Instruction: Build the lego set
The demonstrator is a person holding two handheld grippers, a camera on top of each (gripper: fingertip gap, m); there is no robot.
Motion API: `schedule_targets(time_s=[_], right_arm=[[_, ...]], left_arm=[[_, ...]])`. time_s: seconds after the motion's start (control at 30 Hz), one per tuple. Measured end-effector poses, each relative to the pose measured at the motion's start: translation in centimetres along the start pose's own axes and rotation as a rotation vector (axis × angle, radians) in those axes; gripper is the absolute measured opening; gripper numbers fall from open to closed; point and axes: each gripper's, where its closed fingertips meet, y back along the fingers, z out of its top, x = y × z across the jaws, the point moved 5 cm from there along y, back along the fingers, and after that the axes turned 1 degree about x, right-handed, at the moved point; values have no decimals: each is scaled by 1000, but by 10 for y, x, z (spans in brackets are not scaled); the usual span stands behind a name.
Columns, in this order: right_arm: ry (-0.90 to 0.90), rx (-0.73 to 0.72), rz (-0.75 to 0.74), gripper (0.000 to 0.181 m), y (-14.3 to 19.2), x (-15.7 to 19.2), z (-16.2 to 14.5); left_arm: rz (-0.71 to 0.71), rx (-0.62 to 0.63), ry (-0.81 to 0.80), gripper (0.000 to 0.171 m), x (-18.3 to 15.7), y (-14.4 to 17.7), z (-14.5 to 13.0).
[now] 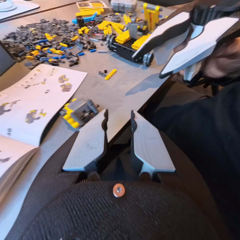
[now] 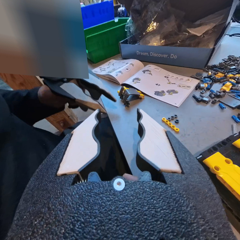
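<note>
Both tongs are empty and held over the near edge of the table (image 1: 116, 85). The left tongs (image 1: 118, 114) have their jaws apart with nothing between them, tips just beside a small grey and yellow brick assembly (image 1: 79, 114) that lies at the corner of an open instruction booklet (image 1: 39, 93). The right tongs (image 2: 118, 113) are likewise parted and empty, hanging above the table edge, nearest to a short yellow beam with holes (image 2: 170, 124) and a few small black round pieces (image 2: 172, 118) touching or just beside it.

Risks, as I judge them: the loose pile of dark, blue and yellow bricks (image 1: 42, 41) is dense, so a sweeping jaw could scatter pieces. The small assembly lies close to the edge, and a nudge from the left tongs could push it off. The black and yellow chassis (image 1: 124, 48) lies just under the right tongs and could be knocked.

The left tongs point forward and slightly down across the edge. The right tongs are tilted, angled in from the right, with a hand (image 1: 218, 65) gripping behind them.
</note>
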Motion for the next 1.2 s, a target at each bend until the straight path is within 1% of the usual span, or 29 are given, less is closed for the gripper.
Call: schedule_targets(time_s=[0.13,0.27,0.37,0.47,0.53,0.6,0.67,0.73,0.8,0.87,0.93,0.97,1.03,1.1,1.2], right_arm=[[-10,66,-32,53,-11,-11,-6],[-41,97,-32,51,-21,-19,-10],[-39,121,-22,50,-27,-20,-14],[-27,154,-11,48,-32,-19,-18],[-28,162,16,48,-34,-17,-19],[-45,170,57,45,-36,-15,-20],[-71,162,106,36,-36,-14,-19],[-110,148,163,20,-35,-13,-17],[-153,135,198,16,-35,-14,-15],[-175,124,213,14,-35,-15,-14],[-154,105,234,2,-34,-12,-13],[-135,95,238,0,-33,-10,-12],[-99,80,233,0,-34,-8,-11],[-67,64,225,0,-34,-5,-10],[-34,48,216,0,-34,-3,-9]], left_arm=[[38,2,-34,33,27,10,2],[78,37,-80,32,49,11,-2],[61,35,-68,34,60,10,-3],[28,-3,-97,34,63,11,0],[-20,-32,-109,31,62,11,0],[-75,-46,-108,32,62,11,-1],[-105,-51,-107,34,64,10,-1],[-126,-60,-85,37,66,9,0],[-166,-59,-69,38,65,8,-2],[-190,-69,-91,33,61,9,-4],[-193,-116,-112,28,60,13,-2],[-208,-130,-113,27,59,15,-2],[-252,-135,-101,27,58,17,-1],[-285,-119,-74,31,59,17,-2],[-281,-115,-73,32,59,17,-2]])
